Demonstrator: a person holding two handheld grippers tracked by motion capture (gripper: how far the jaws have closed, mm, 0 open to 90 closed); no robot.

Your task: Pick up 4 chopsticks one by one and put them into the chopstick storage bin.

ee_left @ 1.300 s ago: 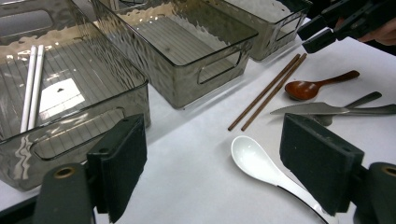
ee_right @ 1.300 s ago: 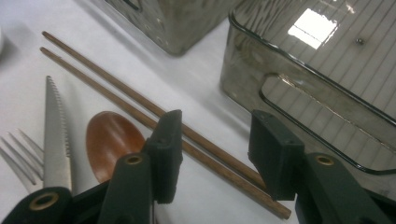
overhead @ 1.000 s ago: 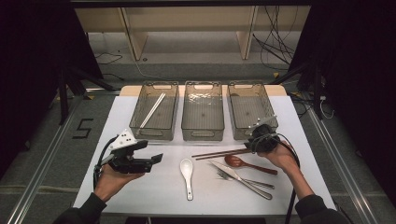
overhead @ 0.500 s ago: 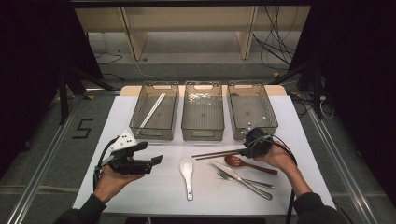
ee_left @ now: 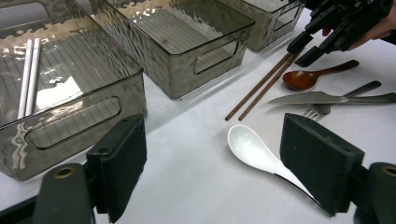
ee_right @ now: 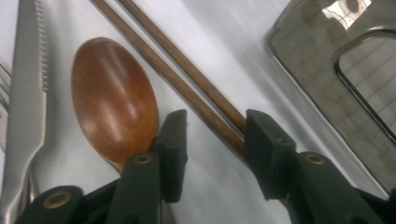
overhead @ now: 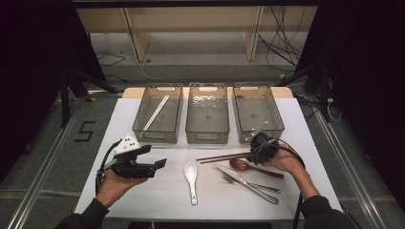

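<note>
The right gripper (overhead: 251, 143) points down at the near end of the brown chopsticks (overhead: 224, 157), its jaws parted and just now closing a little. In the right gripper view the pair of sticks (ee_right: 187, 79) runs up and away between the two jaws and passes under the right-hand one; the pads stand on either side without clearly pressing, so nothing is grasped yet. The wooden spoon (ee_right: 114, 100) lies just beside the left-hand jaw, with the knife (ee_right: 28, 79) beyond it.

The left gripper (overhead: 160, 163) hangs above the table with its jaws spread wide and nothing between them. In its own view the white spoon (ee_left: 254, 149) lies on the cloth beyond the jaws.

Taking the middle bin (overhead: 207, 112) as the landmark: the brown chopsticks lie in front of it and slightly right, slanting toward the right bin (overhead: 258, 112). The white spoon sits in front of it, nearer the person. The wooden spoon, knife (overhead: 243, 182) and fork (overhead: 253, 183) lie to its front right. The left bin (overhead: 158, 113) holds white chopsticks (overhead: 155, 113).

All stand on a white table (overhead: 315, 157). Around it are a grey floor, cables and a pale wooden shelf frame (overhead: 191, 19) behind.
</note>
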